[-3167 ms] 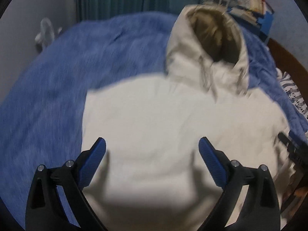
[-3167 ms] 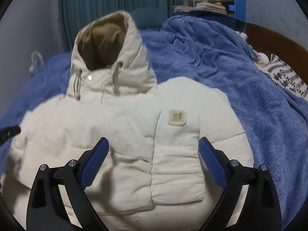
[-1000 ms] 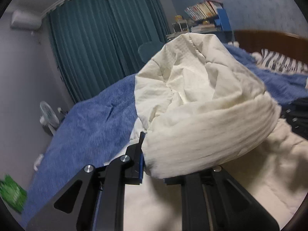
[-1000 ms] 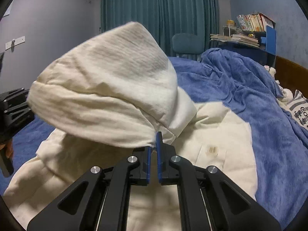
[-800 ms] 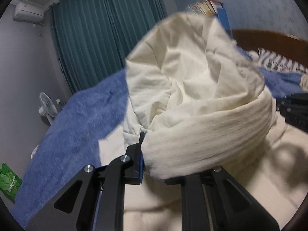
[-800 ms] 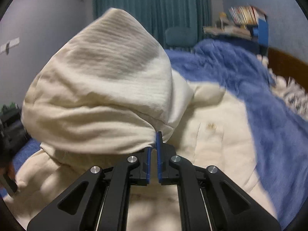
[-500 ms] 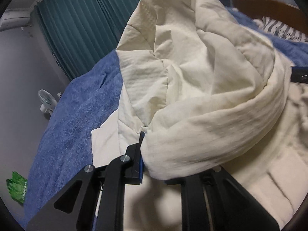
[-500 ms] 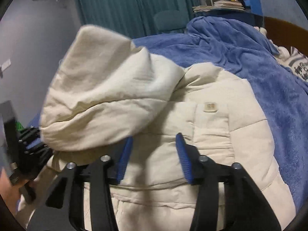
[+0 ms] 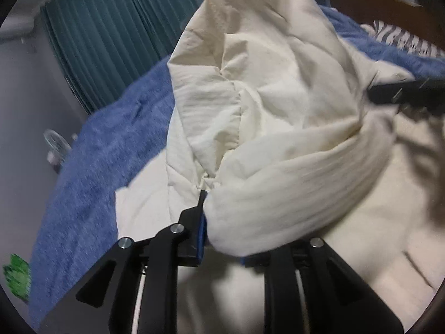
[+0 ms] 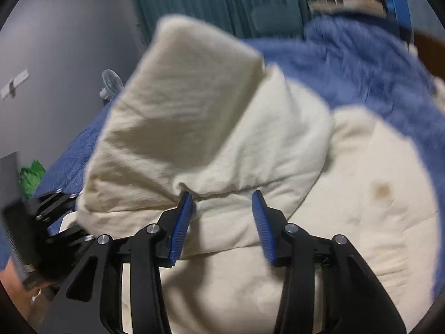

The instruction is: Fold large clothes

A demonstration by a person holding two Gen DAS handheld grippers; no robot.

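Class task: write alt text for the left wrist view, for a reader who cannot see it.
The left tool, its jaws opening, has the cream jacket's hood bunched between them, over the jacket body. A blue blanket lies left, teal curtains behind.

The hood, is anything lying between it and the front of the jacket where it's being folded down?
Nothing visible does. The hood hangs over the jacket's front, which lies bare below it. The left tool, jaws opening, has hood fabric between them; the right tool's jaws are closing and grip nothing.

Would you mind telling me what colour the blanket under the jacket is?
The blanket is blue, seen best in the right wrist view.
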